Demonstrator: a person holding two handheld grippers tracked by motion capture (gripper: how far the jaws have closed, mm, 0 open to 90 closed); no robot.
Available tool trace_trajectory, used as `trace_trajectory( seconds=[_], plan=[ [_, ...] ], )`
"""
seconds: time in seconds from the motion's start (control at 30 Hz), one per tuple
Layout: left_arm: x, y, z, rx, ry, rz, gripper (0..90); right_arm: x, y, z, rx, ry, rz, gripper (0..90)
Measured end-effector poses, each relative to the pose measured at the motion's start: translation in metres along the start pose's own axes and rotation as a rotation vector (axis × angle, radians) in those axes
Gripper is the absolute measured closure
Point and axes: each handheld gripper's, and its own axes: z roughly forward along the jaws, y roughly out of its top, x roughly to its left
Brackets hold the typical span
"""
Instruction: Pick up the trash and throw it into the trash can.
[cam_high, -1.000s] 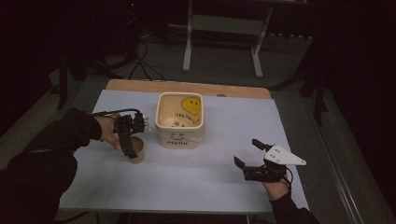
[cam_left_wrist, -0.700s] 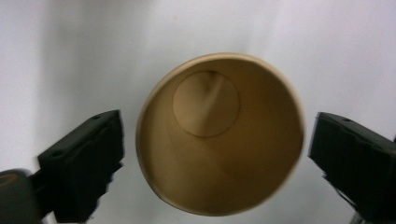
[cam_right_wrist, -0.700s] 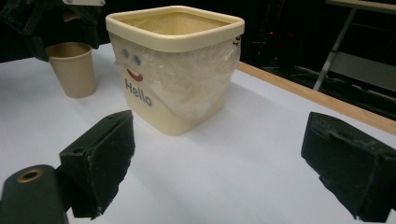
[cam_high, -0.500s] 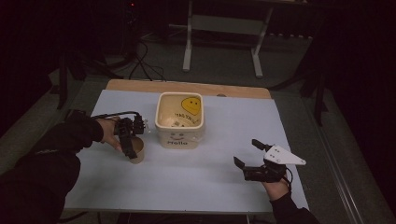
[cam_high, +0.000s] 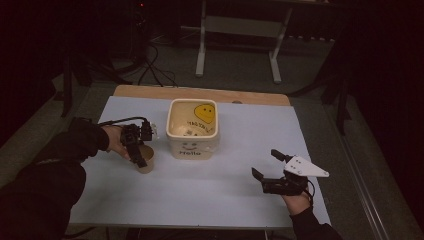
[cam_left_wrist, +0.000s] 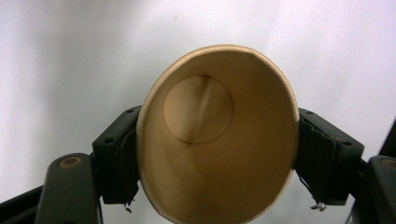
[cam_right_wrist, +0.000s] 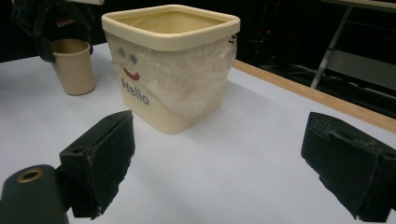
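Between left fingers (cam_left_wrist: 116, 163): seemingly empty cup (cam_left_wrist: 219, 135)

I see a dim room: grey floor (cam_high: 240, 75), black cables (cam_high: 150, 70), a metal stand (cam_high: 237, 30) beyond the pale tabletop (cam_high: 210, 200).
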Motion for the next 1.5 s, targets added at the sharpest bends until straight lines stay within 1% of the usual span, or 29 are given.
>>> trace_trajectory(
  seconds=[0.07,0.1,0.23,0.3,0.33,0.4,0.43,0.47,0.5,0.57,0.63,0.67,0.73,0.77,0.8,0.83,0.9,0.93,0.97,1.1,1.13,1.17,1.23,1.3,1.4,1.43,1.47,1.5],
  plan=[
    [0.000,-0.001,-0.006,-0.010,0.002,-0.002,27.4,0.000,0.000,0.000,0.001,0.001,-0.002,9.5],
    [0.000,-0.001,-0.010,-0.011,0.010,-0.001,27.6,0.000,0.000,0.000,0.002,0.000,-0.002,9.5],
    [-0.002,0.000,-0.023,-0.013,0.019,-0.006,28.6,0.000,0.000,0.000,0.001,-0.002,-0.001,9.6],
    [-0.002,0.000,-0.023,-0.013,0.019,-0.006,28.6,0.000,0.000,0.000,0.001,-0.003,-0.002,9.6],
    [-0.003,0.001,-0.031,-0.006,0.025,-0.004,28.6,0.000,0.000,0.000,0.001,-0.003,-0.002,9.6],
    [-0.004,0.002,-0.038,-0.004,0.032,-0.006,28.6,0.001,0.000,0.001,0.003,0.001,-0.004,9.6],
    [-0.005,0.003,-0.045,-0.005,0.038,-0.004,28.7,0.001,0.000,0.001,0.003,0.001,-0.004,9.6],
    [-0.005,0.003,-0.049,-0.008,0.031,-0.008,28.7,0.001,0.000,0.001,0.003,0.001,-0.005,9.6],
    [-0.005,0.003,-0.049,-0.008,0.031,-0.008,28.7,0.000,0.000,0.001,0.004,0.001,-0.004,9.5],
    [-0.006,0.006,-0.059,-0.007,0.043,-0.007,28.7,0.000,-0.001,0.002,0.006,0.001,0.000,9.6],
    [-0.007,0.008,-0.065,-0.007,0.040,-0.007,28.7,0.000,-0.001,0.002,0.005,0.001,-0.001,9.6],
    [-0.007,0.008,-0.065,-0.007,0.040,-0.007,28.7,0.000,0.000,0.002,0.006,0.003,-0.003,9.5],
    [-0.008,0.009,-0.070,-0.003,0.044,-0.004,28.7,0.000,-0.001,0.002,0.007,0.003,-0.003,9.6],
    [-0.009,0.011,-0.075,0.004,0.049,-0.002,28.8,0.001,-0.001,0.002,0.010,0.005,-0.003,9.6],
    [-0.009,0.011,-0.075,0.004,0.049,-0.002,28.7,0.001,-0.001,0.002,0.009,0.005,-0.003,9.6],
    [-0.009,0.012,-0.081,-0.001,0.047,-0.001,28.7,0.001,-0.001,0.002,0.009,0.006,-0.002,9.5],
    [-0.009,0.013,-0.088,-0.010,0.044,-0.007,28.8,0.001,-0.001,0.003,0.009,0.005,-0.003,9.6],
    [-0.010,0.013,-0.091,-0.015,0.049,-0.009,28.8,0.001,-0.001,0.003,0.010,0.008,-0.002,9.6],
    [-0.010,0.014,-0.094,-0.015,0.046,-0.010,28.8,0.000,-0.001,0.003,0.010,0.007,-0.002,9.5],
    [-0.010,0.017,-0.103,-0.006,0.058,-0.006,28.8,0.001,-0.001,0.003,0.014,0.009,0.001,9.6],
    [-0.010,0.017,-0.103,-0.006,0.058,-0.006,28.9,0.001,-0.001,0.004,0.012,0.009,0.002,9.6],
    [-0.010,0.018,-0.107,-0.008,0.055,-0.007,29.3,0.001,-0.001,0.004,0.012,0.008,0.001,9.6],
    [-0.010,0.019,-0.109,-0.008,0.060,-0.006,29.3,0.000,-0.001,0.003,0.012,0.011,0.004,9.6],
    [-0.010,0.020,-0.111,-0.011,0.052,-0.007,29.3,0.001,-0.001,0.004,0.013,0.010,0.005,9.6],
    [-0.009,0.024,-0.124,-0.012,0.065,0.007,29.4,0.000,-0.002,0.004,0.013,0.011,0.003,9.6],
    [-0.010,0.024,-0.126,-0.012,0.064,0.008,29.4,0.000,-0.002,0.004,0.013,0.009,0.003,9.6],
    [-0.010,0.026,-0.129,-0.018,0.075,0.004,29.4,0.000,-0.002,0.004,0.014,0.011,0.003,9.5],
    [-0.010,0.026,-0.132,-0.020,0.071,0.006,29.5,0.000,-0.002,0.004,0.014,0.011,0.003,9.6]
  ],
)
